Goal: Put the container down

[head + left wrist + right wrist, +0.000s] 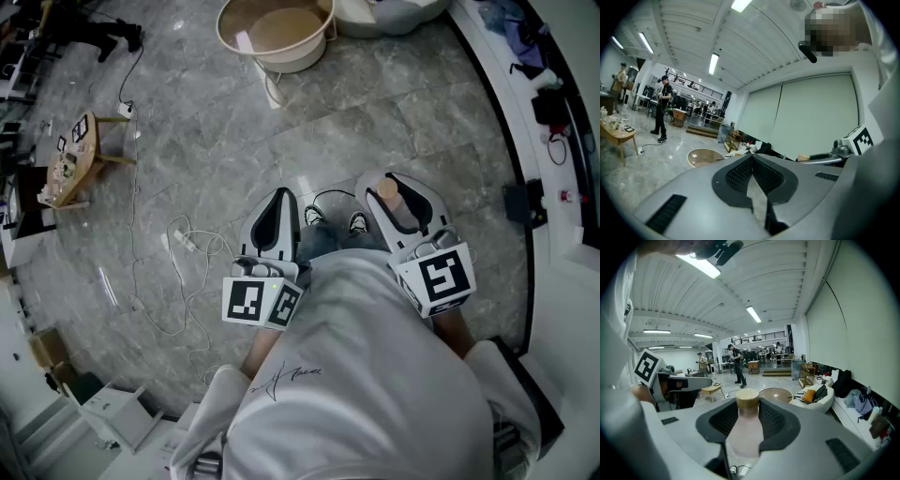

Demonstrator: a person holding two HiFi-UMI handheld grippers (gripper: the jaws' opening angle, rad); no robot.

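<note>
The pale tan-capped bottle (746,427) is found clamped between the jaws of the right gripper (749,405), cap foremost, carried above the floor (234,141), evidently pending set-down. The jaws of the left gripper (753,161) are closed together on nothing, idle alongside.

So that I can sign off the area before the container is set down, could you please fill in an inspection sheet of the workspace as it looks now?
Surface: grey stone floor, glossy.
Job's things: container, a pale bottle with a tan cap, held off the floor.
Clutter: round beige tub ahead; small wooden table with small items on it at the left.
Grippers: right gripper shut on the container; left gripper jaws together, nothing between them.
Cables: white cable looped loose on the floor, left of the person's feet.
Surroundings: open hall with a ceiling of strip lights; people standing far off.
</note>
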